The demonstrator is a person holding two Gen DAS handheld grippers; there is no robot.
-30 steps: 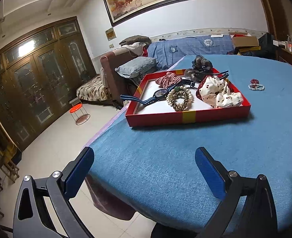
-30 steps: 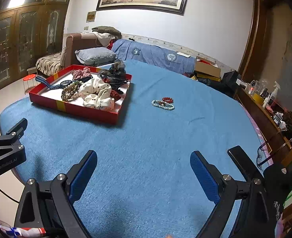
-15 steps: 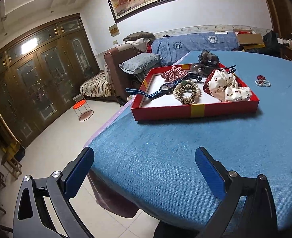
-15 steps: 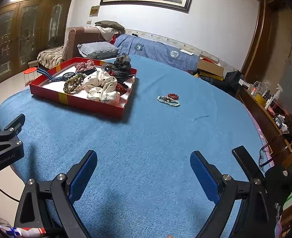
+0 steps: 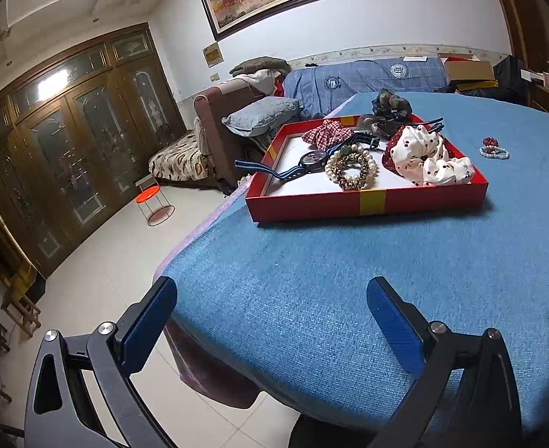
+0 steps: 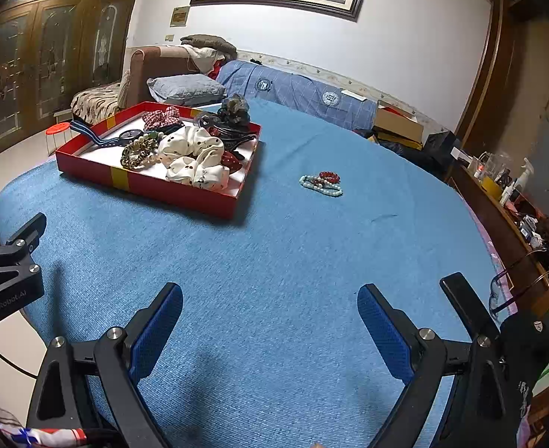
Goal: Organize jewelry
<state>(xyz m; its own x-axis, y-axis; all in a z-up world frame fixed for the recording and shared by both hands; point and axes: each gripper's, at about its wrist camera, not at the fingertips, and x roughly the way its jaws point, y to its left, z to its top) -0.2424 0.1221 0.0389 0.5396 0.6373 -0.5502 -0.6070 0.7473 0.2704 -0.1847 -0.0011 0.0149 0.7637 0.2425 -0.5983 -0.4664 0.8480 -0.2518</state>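
Blue ribbed pads line the black fingers of the left gripper (image 5: pixel 270 313), which hangs with its jaws wide apart and nothing between them, over the near edge of the round table covered in blue woven cloth (image 5: pixel 311 280). The right gripper (image 6: pixel 270 317) is likewise spread wide and empty, above bare cloth nearer the table's middle.

Farther out sits the shallow red cardboard tray with a yellow band (image 5: pixel 373 201), white inside. In it lie a dark wristwatch on a blue striped strap (image 5: pixel 313 157) (one strap end pokes over the tray's left wall), a ring of pearl and leopard-print beads (image 5: pixel 351 170) just beside the watch, a cream dotted fabric scrunchie (image 5: pixel 423 158), and a red checked scrunchie (image 5: pixel 324 132) toward the back.

Outside the tray, well apart from both grippers, a small cluster of red and pale blue bead bracelets (image 6: pixel 322 183) rests on the cloth.
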